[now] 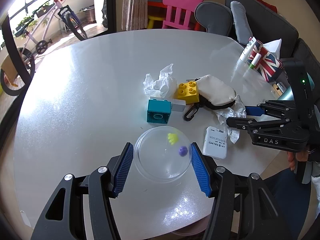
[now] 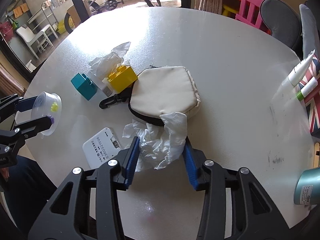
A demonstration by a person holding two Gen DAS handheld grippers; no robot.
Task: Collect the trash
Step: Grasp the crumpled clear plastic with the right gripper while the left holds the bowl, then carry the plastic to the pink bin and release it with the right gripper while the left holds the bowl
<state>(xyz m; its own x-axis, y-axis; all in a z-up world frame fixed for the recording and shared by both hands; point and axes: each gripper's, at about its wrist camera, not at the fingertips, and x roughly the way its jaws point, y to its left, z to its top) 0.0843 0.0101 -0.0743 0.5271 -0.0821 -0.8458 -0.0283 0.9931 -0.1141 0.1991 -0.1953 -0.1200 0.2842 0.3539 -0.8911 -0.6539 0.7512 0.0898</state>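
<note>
Holding a clear plastic dish [image 1: 162, 154] between its blue pads, the left gripper [image 1: 161, 155] has its fingers closed against the dish's rim on both sides. Inside the dish sit a small yellow piece [image 1: 173, 138] and a small purple ball [image 1: 182, 150]; from the right wrist view the dish [image 2: 47, 113] is tilted on edge and lifted off the table [image 2: 220, 60], out past the table's left edge.

Near the middle of the table, from left to right, lie a crumpled white tissue [image 2: 112, 61], a teal block [image 2: 84, 87], a white block [image 2: 105, 89], a yellow block [image 2: 122, 78] and a cream zip pouch [image 2: 166, 92] with a black clip [image 2: 112, 101]. The first tissue touches the yellow block on its far side. A white card device [image 2: 102, 149] with printed numbers lies toward the near edge.

A second crumpled tissue [image 2: 162, 142] lies at the near edge of the pouch, one fold draped over the pouch's zip. The right gripper [image 2: 161, 146] stands with its fingers spread apart, one on each side of this tissue; the pads are just beside the paper, and whether they touch it cannot be told.

At the table's right edge stand two white tubes [image 2: 298, 74] against a flag-patterned box [image 2: 314, 102], and a teal cylinder [image 2: 307, 186] lies toward the near right corner.
</note>
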